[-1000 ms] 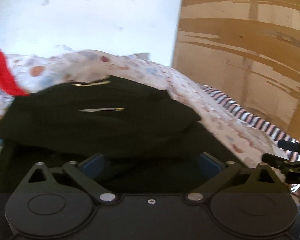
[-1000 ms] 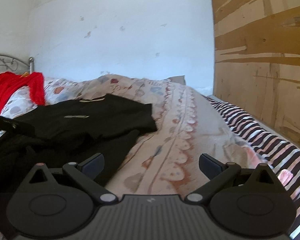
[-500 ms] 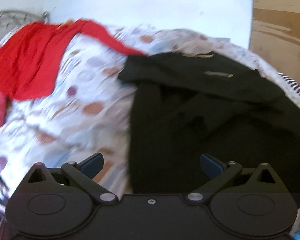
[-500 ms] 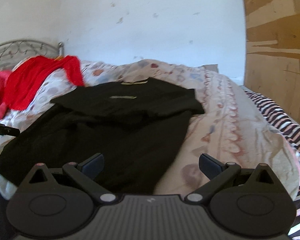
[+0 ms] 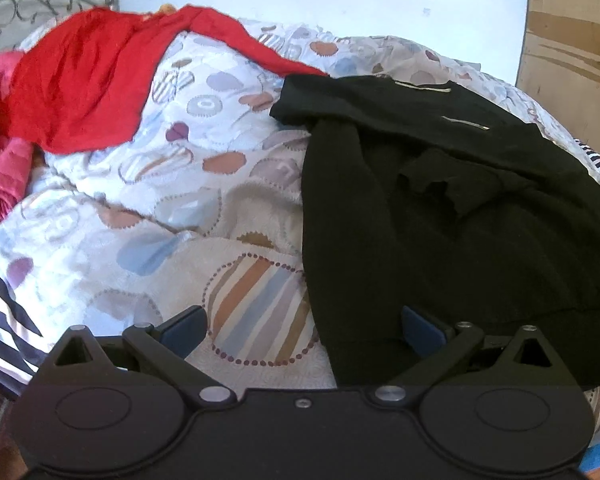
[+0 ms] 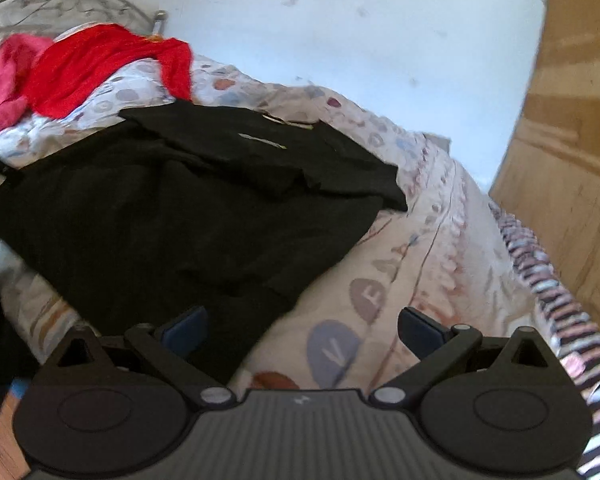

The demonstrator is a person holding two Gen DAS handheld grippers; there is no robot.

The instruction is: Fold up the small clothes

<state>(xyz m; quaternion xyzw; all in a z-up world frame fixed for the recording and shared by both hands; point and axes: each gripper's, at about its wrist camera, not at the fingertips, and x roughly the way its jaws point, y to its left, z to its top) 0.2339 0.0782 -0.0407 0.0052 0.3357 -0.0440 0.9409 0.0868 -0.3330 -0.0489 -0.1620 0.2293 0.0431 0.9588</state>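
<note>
Mostly rumpled black shirt [image 5: 460, 208], patterned quilt [image 5: 204, 184]

patterned quilt [image 5: 204, 184] – striped sheet [image 6: 540, 264], metal headboard [image 5: 24, 6], wooden panel [image 6: 572, 128]

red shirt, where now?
Both views: red shirt lies top left near the headboard, up-left of the black shirt.

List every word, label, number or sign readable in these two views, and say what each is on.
"V": a letter in a blue-grey patch on the quilt, right wrist view.
"F": a letter in a grey patch just above it on the quilt.
Pale strip on the black shirt: too small to read.
Collar label of the black shirt: too small to read.
Small mark on the right gripper body: too blurred to read.
</note>
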